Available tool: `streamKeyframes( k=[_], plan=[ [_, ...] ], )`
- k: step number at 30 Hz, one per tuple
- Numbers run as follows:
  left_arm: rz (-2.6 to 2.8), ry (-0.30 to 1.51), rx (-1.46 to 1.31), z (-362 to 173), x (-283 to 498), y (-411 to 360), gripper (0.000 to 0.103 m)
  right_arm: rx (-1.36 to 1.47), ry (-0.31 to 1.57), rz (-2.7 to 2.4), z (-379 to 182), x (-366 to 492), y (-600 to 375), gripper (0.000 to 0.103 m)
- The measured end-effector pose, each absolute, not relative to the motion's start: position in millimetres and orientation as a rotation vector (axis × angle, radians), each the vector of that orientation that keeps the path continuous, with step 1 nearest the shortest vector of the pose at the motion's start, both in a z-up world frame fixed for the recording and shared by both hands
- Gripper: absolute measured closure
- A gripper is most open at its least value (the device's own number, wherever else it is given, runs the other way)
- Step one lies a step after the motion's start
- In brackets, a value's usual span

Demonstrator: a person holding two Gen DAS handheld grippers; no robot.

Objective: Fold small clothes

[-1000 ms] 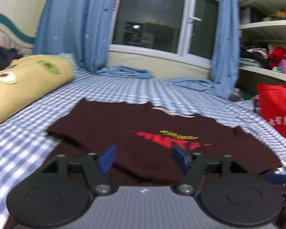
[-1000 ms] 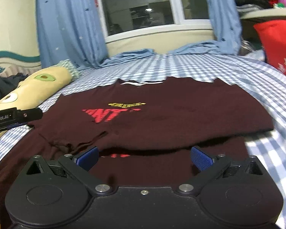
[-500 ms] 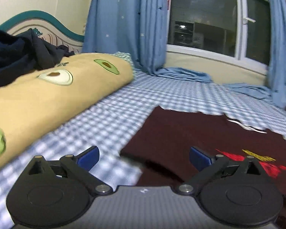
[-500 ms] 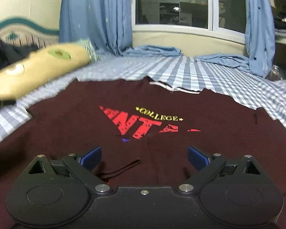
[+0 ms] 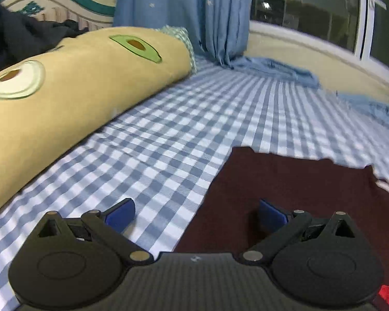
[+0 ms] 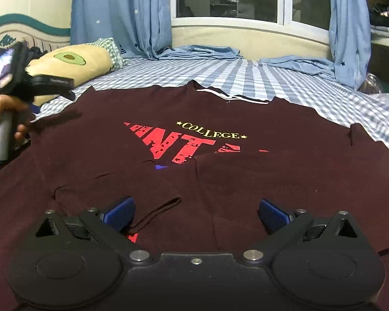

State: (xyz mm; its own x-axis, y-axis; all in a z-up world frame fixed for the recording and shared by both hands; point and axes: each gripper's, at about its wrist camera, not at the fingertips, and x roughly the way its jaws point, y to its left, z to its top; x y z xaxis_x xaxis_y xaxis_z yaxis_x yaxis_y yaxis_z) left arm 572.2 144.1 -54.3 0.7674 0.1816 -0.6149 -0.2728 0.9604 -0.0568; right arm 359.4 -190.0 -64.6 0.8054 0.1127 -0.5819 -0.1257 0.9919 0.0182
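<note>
The maroon T-shirt (image 6: pixel 220 171) lies print-up on the checked bed (image 5: pixel 168 134), lower half doubled up so its hem crosses the red lettering, a fold seemingly under way. Right claw (image 6: pixel 197 213) hangs over that folded flap, fingers apart, holding nothing, well placed to pinch the loose edge. Left claw (image 5: pixel 197 213), also spread and empty, straddles the shirt's left edge, likely lining up on the sleeve. The avocado pillow (image 5: pixel 64 98) sits well clear.
</note>
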Motion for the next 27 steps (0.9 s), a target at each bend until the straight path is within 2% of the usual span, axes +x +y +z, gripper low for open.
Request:
streamKeyframes(
  k=[7, 12, 21, 27],
  plan=[
    [0.282, 0.721, -0.109, -61, 578, 142, 0.001, -0.016, 0.625, 0.135, -64, 359, -190, 0.000],
    [0.284, 0.729, -0.068, -59, 546, 158, 0.001, -0.018, 0.623, 0.132, -64, 358, -190, 0.000],
    [0.317, 0.703, -0.216, -57, 479, 191, 0.001, 0.003, 0.618, 0.117, -61, 353, -194, 0.000],
    [0.318, 0.733, -0.202, -56, 437, 196, 0.001, 0.013, 0.561, 0.124, -47, 308, -212, 0.000]
  ],
)
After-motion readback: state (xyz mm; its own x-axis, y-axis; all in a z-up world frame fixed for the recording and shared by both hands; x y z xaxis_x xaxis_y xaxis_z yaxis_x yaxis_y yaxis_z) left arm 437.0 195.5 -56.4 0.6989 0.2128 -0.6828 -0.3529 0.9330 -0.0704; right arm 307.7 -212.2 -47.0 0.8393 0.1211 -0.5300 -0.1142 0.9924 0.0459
